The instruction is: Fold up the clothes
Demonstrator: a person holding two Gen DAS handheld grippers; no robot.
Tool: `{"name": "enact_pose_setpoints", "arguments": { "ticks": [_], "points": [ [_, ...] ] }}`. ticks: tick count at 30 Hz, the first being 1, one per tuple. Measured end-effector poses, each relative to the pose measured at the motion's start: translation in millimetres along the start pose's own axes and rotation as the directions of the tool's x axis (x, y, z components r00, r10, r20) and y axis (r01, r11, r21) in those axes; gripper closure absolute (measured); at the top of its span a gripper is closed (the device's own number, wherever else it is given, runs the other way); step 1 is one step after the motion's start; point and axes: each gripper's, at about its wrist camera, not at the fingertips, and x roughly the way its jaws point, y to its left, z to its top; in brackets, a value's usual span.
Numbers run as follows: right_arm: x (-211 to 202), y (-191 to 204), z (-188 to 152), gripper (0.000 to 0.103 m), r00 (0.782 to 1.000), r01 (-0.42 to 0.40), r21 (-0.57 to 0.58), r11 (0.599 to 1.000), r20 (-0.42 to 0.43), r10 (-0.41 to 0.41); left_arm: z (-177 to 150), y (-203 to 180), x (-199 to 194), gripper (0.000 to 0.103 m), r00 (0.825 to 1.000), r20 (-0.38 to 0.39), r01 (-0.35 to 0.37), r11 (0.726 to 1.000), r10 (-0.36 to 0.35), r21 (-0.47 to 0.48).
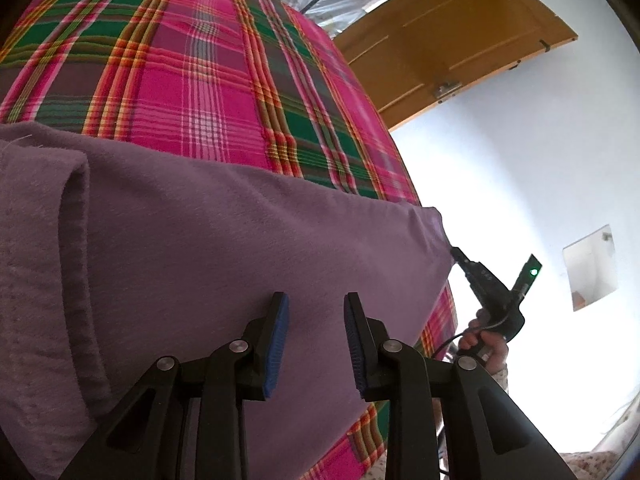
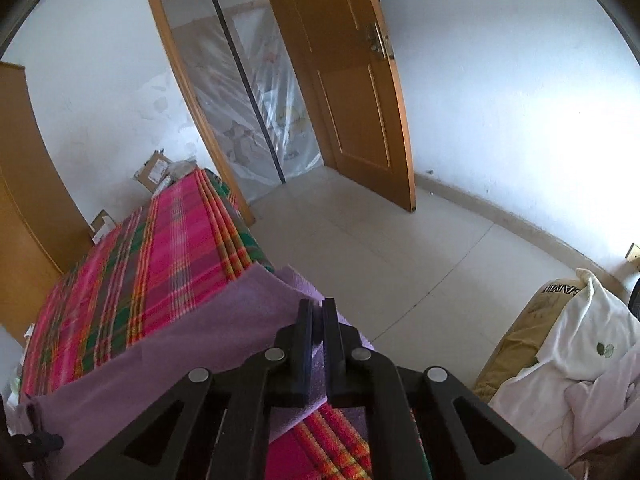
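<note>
The right gripper [image 2: 318,312] has its jaws pinched tight on a corner of the purple garment [image 1: 208,240], which lies spread over the pink plaid bedcover [image 1: 192,80]. The left gripper [image 1: 316,304] hovers over the cloth, jaws partly apart and gripping nothing. A hand [image 1: 486,342] holds the right tool, angled downward toward the bed edge.

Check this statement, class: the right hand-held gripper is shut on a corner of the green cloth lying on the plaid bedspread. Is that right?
Not quite: the cloth is purple, not green. The right wrist view shows the right hand-held gripper shut on its corner, over the plaid bedspread.
</note>
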Motion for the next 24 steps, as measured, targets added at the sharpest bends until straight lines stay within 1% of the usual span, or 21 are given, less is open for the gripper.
{"name": "enact_pose_setpoints", "arguments": {
  "ticks": [2, 7, 12, 15, 16, 17, 18, 19, 21, 24],
  "points": [
    [-3.7, -1.2, 0.0, 0.099, 1.0, 0.008, 0.004, 1.0, -0.005, -0.008, 0.1, -3.2, 1.0, 0.074, 1.0, -0.004, 0.003, 1.0, -0.003, 0.004],
    [16.2, -12.4, -9.3, 0.099, 0.997, 0.013, 0.046, 0.999, -0.077, -0.009, -1.5, -11.8, 4.7, 0.073, 1.0, -0.019, 0.015, 1.0, -0.014, 0.018],
    [17.8, -17.7, -11.1, 0.095, 0.996, 0.014, 0.056, 0.998, -0.085, -0.01, -3.4, -17.3, 9.9, 0.073, 0.999, -0.033, 0.019, 0.999, -0.018, 0.026],
    [15.6, -21.5, -5.7, 0.09, 0.997, -0.023, 0.073, 0.997, -0.072, 0.028, -4.3, -18.3, 11.0, 0.073, 0.999, -0.038, 0.021, 0.999, -0.02, 0.024],
    [16.5, -22.1, -4.1, 0.082, 0.997, -0.041, 0.076, 0.996, -0.065, 0.046, -3.8, -18.1, 11.0, 0.073, 0.999, -0.039, 0.023, 0.999, -0.022, 0.022],
    [17.4, -22.8, -2.5, 0.068, 0.996, -0.059, 0.078, 0.995, -0.057, 0.064, -3.6, -17.7, 11.4, 0.073, 0.999, -0.04, 0.024, 0.999, -0.023, 0.02],
    [18.3, -23.4, -1.0, 0.062, 0.995, -0.078, 0.08, 0.994, -0.05, 0.082, -3.4, -17.4, 12.2, 0.073, 0.999, -0.042, 0.025, 1.0, -0.024, 0.019],
    [19.6, -24.1, 0.5, 0.058, 0.994, -0.095, 0.083, 0.992, -0.045, 0.099, -3.2, -17.6, 13.1, 0.073, 0.999, -0.044, 0.023, 1.0, -0.023, 0.02],
    [27.9, -28.1, 0.2, 0.058, 0.99, -0.111, 0.115, 0.987, -0.076, 0.12, -2.6, -18.8, 14.0, 0.074, 0.999, -0.046, 0.022, 0.999, -0.021, 0.022],
    [36.5, -35.7, -3.8, 0.056, 0.987, -0.101, 0.168, 0.981, -0.105, 0.12, -2.2, -19.8, 15.2, 0.074, 0.998, -0.051, 0.023, 0.999, -0.022, 0.023]
  ]
}}
